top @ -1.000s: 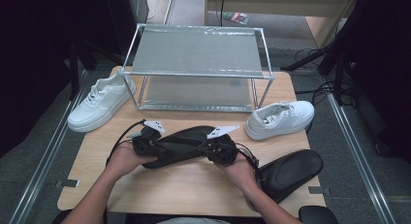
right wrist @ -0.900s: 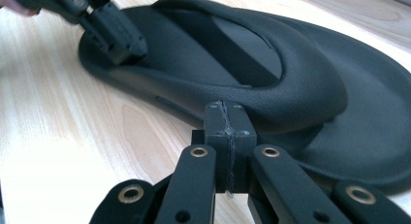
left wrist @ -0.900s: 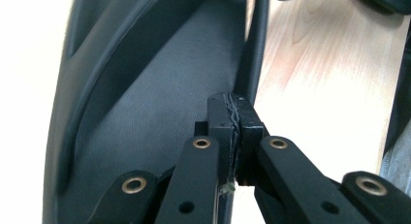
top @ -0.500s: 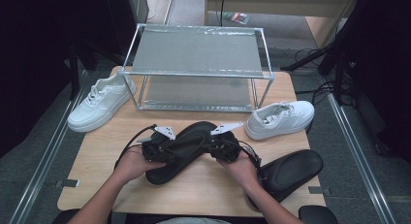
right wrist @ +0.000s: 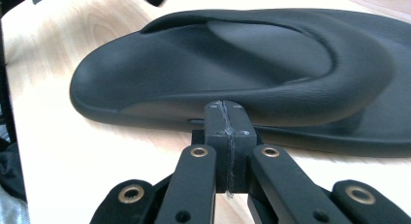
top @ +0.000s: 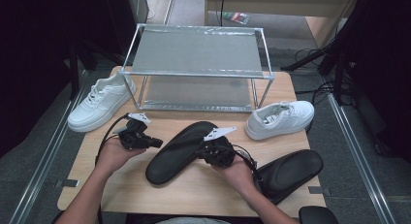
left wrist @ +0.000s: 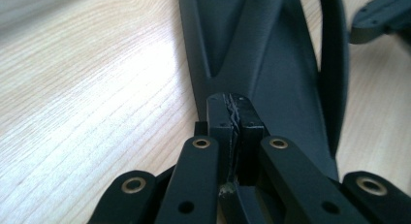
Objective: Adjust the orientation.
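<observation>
A black shoe sole lies slantwise on the wooden table, its far end toward the right. My left gripper is held just left of it, jaws shut with nothing between them. In the left gripper view the shut tips hover over the sole's ridged face. My right gripper rests against the sole's right edge, also shut. In the right gripper view its closed tips meet the rim of the sole.
A second black sole lies at the front right, partly over the table edge. One white sneaker sits at the left, another at the right. A two-level metal rack stands at the back.
The sole has swung from lying crosswise to slanting, its near end toward the front left. The left hand has drawn back to the left, off the sole. The right hand stayed put.
</observation>
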